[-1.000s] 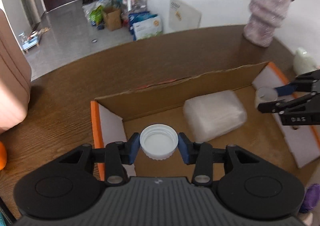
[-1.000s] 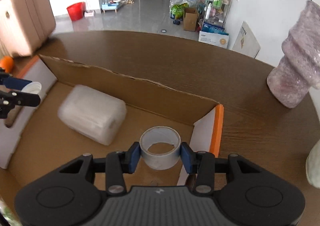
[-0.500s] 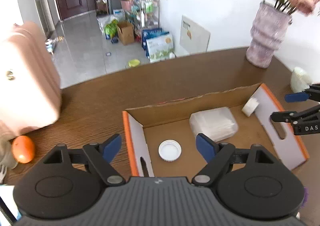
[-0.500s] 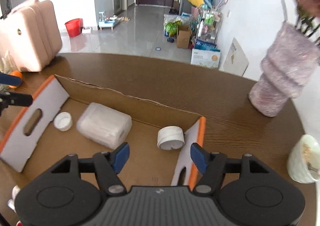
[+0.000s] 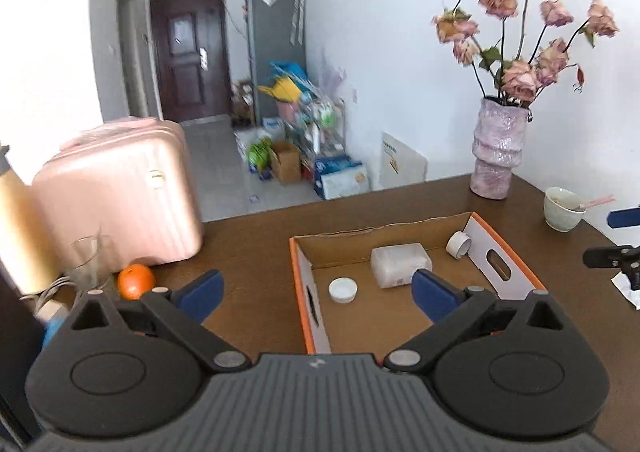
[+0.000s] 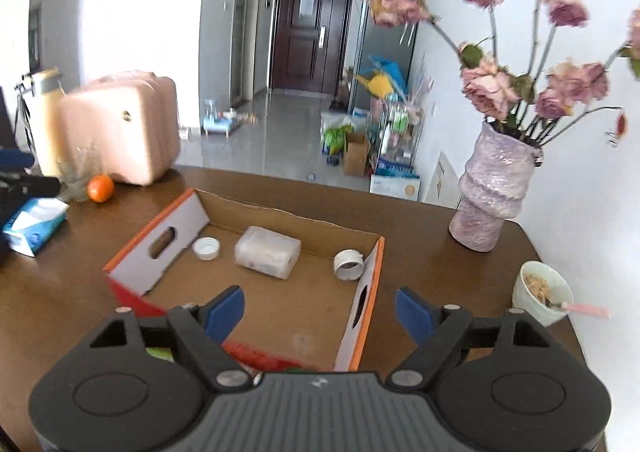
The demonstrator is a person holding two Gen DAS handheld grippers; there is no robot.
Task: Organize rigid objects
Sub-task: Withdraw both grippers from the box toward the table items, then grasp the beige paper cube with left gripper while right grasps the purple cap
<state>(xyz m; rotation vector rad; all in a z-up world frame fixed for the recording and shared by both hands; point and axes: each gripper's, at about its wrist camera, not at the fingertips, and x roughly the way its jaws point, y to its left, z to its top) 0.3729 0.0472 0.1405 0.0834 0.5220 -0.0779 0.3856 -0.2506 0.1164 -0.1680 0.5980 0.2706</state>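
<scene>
Both drops looked finished, and the step in hand was the pull-back away from the cardboard box [image 5: 502, 248]. The left hand-held gripper [image 5: 316, 292] was released, its jaws having just been opening, with nothing between its blue pads [image 5: 434, 292]. The white cap [image 5: 343, 289] lay flat on the box floor near the left wall, apart from everything else. The right hand-held gripper [image 6: 320, 310] was likewise released, jaws just opened wider and bare; the tape roll [image 6: 349, 264] rested tilted against the right wall of the box. Between the 2 pieces sat the translucent plastic case [image 6: 267, 252], touching neither.

To do this retreat well, each hand-held gripper should probably come up and back in a clean line, jaws kept spread so no pad catches the orange-edged walls or drags the box across the table [image 6: 420, 236]. The tape roll was the piece to mind: leaning on its edge, it could roll or tip if the wall were knocked. On the right side the bowl [image 6: 542, 292] with its spoon stood near the path, and the vase [image 6: 490, 203] further back, so a wide outward swing seemed unwise. Any next item should be sought outside the box.
</scene>
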